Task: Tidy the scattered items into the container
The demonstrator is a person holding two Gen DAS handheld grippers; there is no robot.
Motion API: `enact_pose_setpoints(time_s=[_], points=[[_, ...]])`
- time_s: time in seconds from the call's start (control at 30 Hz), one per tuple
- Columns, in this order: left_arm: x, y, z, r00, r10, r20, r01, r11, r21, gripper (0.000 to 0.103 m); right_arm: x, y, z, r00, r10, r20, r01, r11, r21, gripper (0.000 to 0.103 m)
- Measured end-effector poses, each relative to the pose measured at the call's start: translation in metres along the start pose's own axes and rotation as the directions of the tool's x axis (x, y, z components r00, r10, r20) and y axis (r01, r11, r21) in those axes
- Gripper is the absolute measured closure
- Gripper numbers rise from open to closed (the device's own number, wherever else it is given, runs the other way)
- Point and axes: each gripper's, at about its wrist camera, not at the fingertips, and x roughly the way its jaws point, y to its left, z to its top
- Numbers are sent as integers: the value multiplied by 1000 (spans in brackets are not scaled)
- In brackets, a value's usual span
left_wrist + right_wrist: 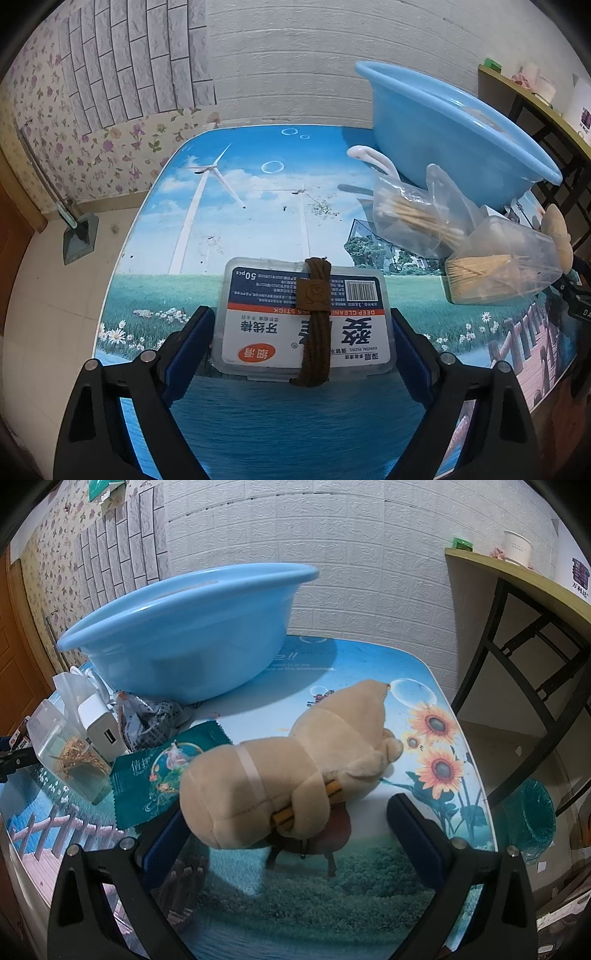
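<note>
Left wrist: one floss box [303, 317], one basin [443, 136].

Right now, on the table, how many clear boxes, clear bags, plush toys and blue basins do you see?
Clear boxes: 2 (floss box, toothpick box)
Clear bags: 1 (cotton swab bag)
Plush toys: 1
Blue basins: 1
Total: 5

Glossy plastic basin [184, 635], fuzzy cloth plush toy [295, 760], clear plastic floss box [303, 317], glossy printed tabletop [258, 206].
</note>
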Motion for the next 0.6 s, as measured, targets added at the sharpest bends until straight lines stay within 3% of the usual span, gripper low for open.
enact_pose_setpoints(time_s=[0.6], points=[[-1, 0, -1, 1000, 5, 12, -5, 1000, 2, 12, 1, 1, 0, 1000, -6, -2, 6, 1000, 6, 0]])
